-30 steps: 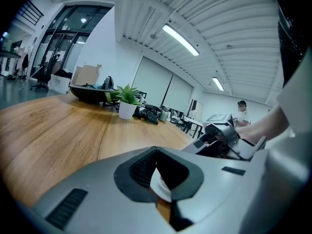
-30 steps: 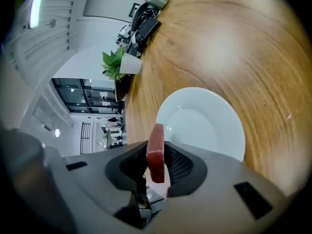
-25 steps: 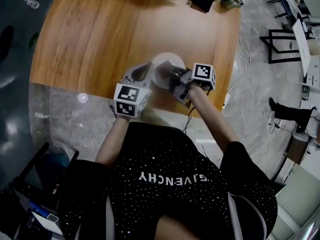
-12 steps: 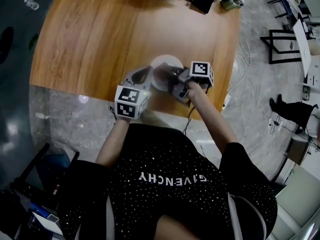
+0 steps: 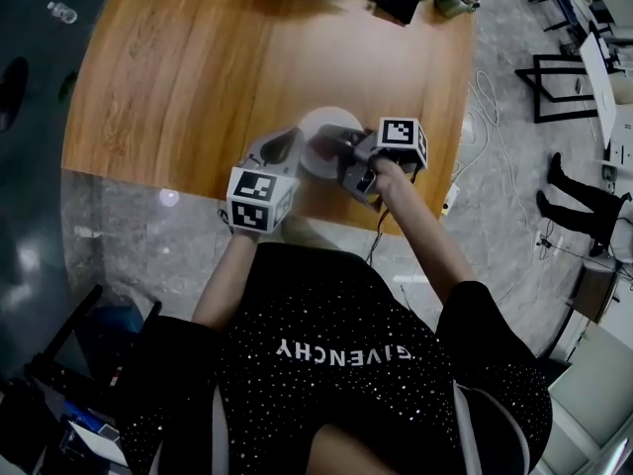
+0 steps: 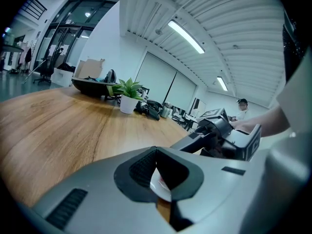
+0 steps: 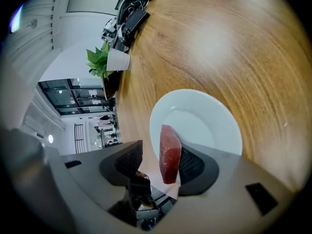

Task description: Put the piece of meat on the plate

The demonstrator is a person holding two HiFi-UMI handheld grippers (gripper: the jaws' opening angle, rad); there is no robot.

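One piece of meat [image 7: 169,152] is sitting in the right gripper [image 7: 160,160], just over the plate [image 7: 219,126].
Dark red, thick and square-cut, it is standing on end against one pad, while the jaws, which have just been opening, are gaping wide on its other side. The left gripper [image 6: 163,182] is pinching the white plate's rim. A warm wooden table [image 7: 234,48] is carrying it all, with a potted plant [image 6: 127,94] at the far end and a bright glass-walled office behind.
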